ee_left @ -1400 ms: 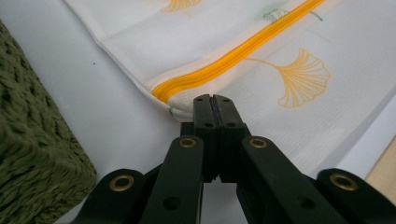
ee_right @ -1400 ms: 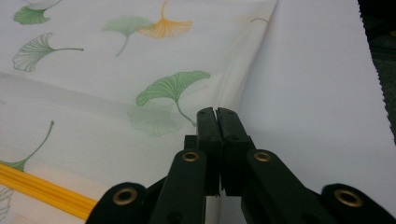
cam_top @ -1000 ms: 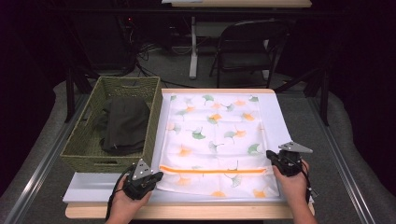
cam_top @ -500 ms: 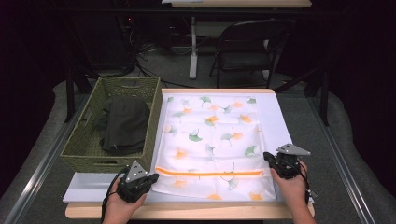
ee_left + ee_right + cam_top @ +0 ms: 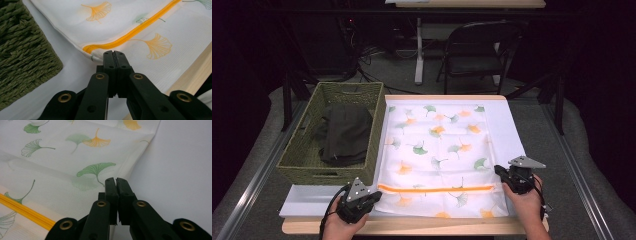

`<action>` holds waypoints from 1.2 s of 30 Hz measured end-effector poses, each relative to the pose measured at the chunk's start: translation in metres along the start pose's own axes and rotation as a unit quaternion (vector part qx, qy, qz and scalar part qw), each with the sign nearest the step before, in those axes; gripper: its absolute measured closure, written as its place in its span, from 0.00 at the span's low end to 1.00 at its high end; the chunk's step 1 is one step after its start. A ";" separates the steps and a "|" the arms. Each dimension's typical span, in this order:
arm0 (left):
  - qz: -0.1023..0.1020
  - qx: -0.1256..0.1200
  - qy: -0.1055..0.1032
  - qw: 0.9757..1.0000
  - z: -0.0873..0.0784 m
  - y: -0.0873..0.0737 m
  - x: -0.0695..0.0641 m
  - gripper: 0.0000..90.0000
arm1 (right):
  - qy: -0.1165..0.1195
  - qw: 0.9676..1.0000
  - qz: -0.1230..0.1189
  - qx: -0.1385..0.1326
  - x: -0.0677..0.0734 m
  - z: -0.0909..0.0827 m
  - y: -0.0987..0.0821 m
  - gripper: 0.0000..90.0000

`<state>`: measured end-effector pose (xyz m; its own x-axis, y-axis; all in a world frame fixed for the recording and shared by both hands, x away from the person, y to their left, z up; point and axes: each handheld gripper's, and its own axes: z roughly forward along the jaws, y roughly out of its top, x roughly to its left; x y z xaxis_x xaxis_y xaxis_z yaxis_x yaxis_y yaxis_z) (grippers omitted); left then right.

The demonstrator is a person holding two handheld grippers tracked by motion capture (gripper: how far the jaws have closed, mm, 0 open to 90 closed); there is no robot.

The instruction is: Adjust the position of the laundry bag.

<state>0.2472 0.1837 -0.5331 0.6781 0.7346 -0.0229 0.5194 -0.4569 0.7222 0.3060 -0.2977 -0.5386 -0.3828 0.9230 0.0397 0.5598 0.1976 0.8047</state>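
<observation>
A white cloth (image 5: 437, 145) printed with green and orange ginkgo leaves lies flat on the table, an orange stripe (image 5: 437, 189) running across its near end. My left gripper (image 5: 371, 196) is shut on the cloth's near left edge, just below the stripe's end (image 5: 87, 48). In the left gripper view the jaws (image 5: 115, 53) are pressed together over the cloth (image 5: 140, 15). My right gripper (image 5: 499, 171) is shut on the cloth's right edge; in the right gripper view its jaws (image 5: 116, 180) pinch the folded-up edge of the cloth (image 5: 62, 157).
A green woven basket (image 5: 302, 165) holding a dark folded garment (image 5: 344, 132) stands at the cloth's left, close to my left gripper. A white sheet (image 5: 507, 125) covers the tabletop under the cloth. A folding chair (image 5: 477, 50) stands beyond the table.
The cloth has slid a little toward the near edge of the table, both grippers moving with it. The jaws have stayed closed.
</observation>
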 end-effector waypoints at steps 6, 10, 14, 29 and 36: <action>-0.002 0.007 -0.002 1.000 0.003 -0.001 0.002 0.99 | 0.003 1.000 0.004 0.008 -0.001 0.003 -0.002 0.97; -0.002 0.016 -0.004 1.000 0.004 -0.002 0.002 0.99 | 0.005 1.000 0.008 0.009 -0.002 0.004 -0.003 0.97; -0.004 0.026 -0.007 1.000 0.008 -0.003 0.003 0.98 | 0.007 1.000 0.013 0.012 -0.003 0.006 -0.004 0.96; -0.007 0.031 -0.025 0.999 0.013 -0.004 0.004 0.77 | 0.011 1.000 0.018 0.022 -0.006 0.011 -0.008 0.81; -0.010 0.024 -0.030 0.999 0.016 -0.003 0.005 0.68 | 0.009 1.000 0.006 0.029 -0.003 0.014 -0.009 0.68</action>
<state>0.2577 0.1810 -0.5464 0.6957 0.7139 -0.0796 0.5572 -0.4664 0.6871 0.3126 -0.2980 -0.5547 -0.3881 0.9197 0.0597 0.6055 0.2057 0.7688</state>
